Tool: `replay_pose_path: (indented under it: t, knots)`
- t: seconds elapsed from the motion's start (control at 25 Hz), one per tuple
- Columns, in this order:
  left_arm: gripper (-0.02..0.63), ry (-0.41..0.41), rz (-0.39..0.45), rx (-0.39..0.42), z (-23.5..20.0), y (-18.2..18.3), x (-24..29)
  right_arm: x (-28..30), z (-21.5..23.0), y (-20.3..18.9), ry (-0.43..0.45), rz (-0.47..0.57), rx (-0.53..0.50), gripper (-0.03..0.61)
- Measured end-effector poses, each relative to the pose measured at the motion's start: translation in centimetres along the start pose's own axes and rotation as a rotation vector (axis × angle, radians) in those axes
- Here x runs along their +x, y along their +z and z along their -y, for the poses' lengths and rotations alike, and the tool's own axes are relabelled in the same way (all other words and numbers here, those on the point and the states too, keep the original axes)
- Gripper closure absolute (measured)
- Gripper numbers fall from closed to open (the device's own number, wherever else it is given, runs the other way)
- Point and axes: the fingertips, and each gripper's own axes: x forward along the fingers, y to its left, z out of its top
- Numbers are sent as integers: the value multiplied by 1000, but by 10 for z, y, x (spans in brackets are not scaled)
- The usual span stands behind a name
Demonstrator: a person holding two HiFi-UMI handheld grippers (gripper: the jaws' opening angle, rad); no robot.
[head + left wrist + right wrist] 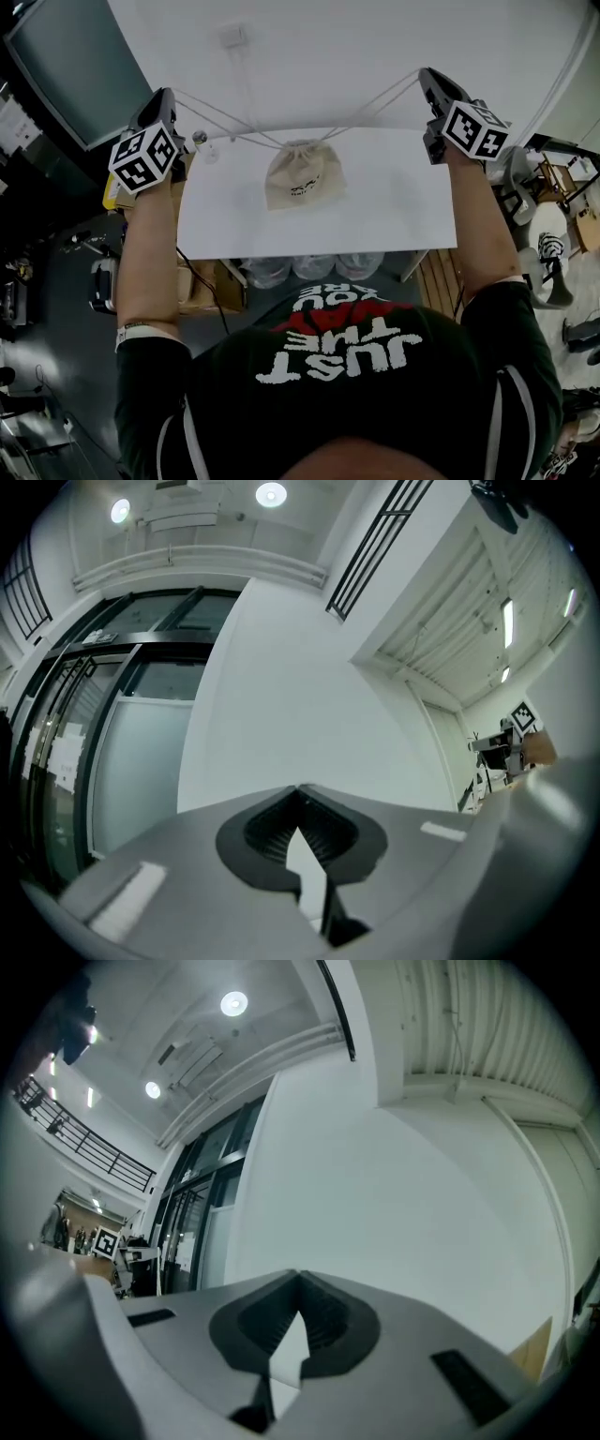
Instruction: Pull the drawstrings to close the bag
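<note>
Stretching thin white drawstring cords (pixel 225 120) out to either side of the small beige cloth bag (pixel 302 176), the left gripper (pixel 167 96) and right gripper (pixel 427 77) have jaws clamped tight on them. Looks like that's to cinch the neck.

The bag (pixel 300 175) is matt beige cloth, coarse-woven and creased. Its drawstrings (pixel 230 118) are thin white cord. The counter (pixel 403 206) looks smooth, matt white. The left gripper (pixel 300 794) and right gripper (pixel 298 1279) have matt grey plastic shells, ribbed black inside the jaws.
</note>
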Motion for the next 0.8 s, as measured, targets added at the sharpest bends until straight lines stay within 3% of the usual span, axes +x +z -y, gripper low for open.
replay_pose_path:
  t: [0.2,0.56,0.68,0.8]
  knots:
    - [607,-16,13,-35,1,3,3,7,-19,0,43,-8,-2,571]
    - [609,-1,-34,-57,-11,-9,2,4,-14,-11,20,-34,2,571]
    - [609,45,-51,-84,-32,-17,1,0,9,-16,-40,-38,51,571]
    - [609,129,-54,-194,-82,-32,-9,-21,69,-27,-193,-10,199,571]
